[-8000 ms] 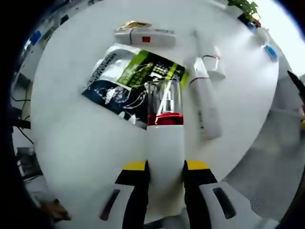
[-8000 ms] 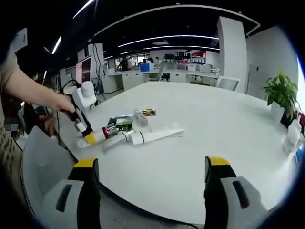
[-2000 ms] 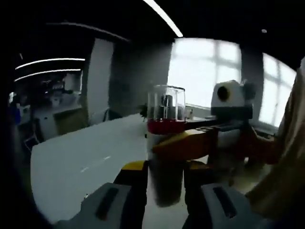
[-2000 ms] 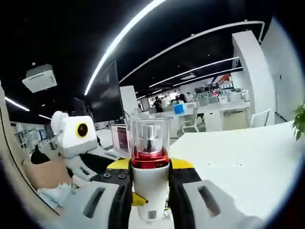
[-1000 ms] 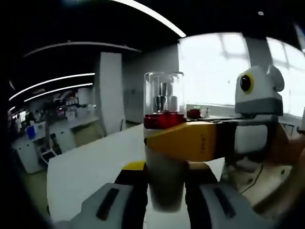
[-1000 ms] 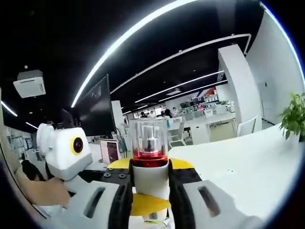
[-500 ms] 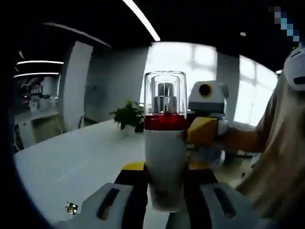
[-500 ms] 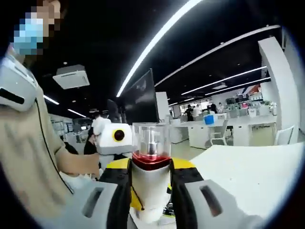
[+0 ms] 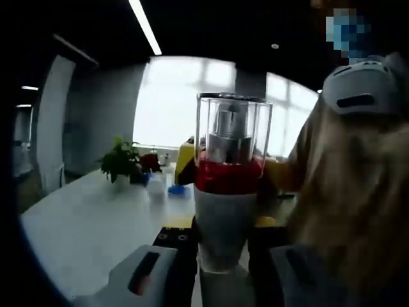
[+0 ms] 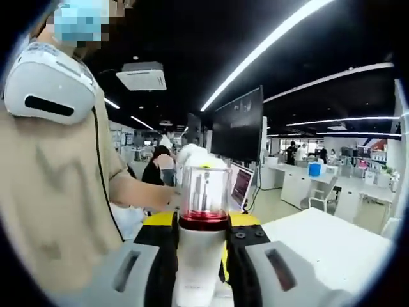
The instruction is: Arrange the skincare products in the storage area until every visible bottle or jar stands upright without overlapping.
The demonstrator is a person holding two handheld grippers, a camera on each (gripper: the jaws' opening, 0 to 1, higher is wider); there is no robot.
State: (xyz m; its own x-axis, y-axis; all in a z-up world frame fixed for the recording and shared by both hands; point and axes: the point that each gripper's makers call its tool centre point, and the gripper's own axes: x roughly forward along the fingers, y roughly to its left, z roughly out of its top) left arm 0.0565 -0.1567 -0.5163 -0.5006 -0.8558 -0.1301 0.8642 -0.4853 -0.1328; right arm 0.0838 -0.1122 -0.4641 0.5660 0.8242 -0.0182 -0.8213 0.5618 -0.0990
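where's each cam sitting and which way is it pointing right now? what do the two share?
Left gripper view: rides the left gripper, facing bright windows, a potted plant and the white table; the person's beige sleeve at right.
Right gripper view: rides the right gripper, facing into the office with a dark monitor; the person's torso at left.
Shared: the pump bottle, upright, gripped by both.

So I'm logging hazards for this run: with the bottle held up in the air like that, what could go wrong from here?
Both grippers, left and right, clamp the white bottle by its lower body, away from the table. If they pull unevenly it may twist or slip and fall. Its clear cap looks merely seated and might pop off. The person's sleeve is close and could snag it.
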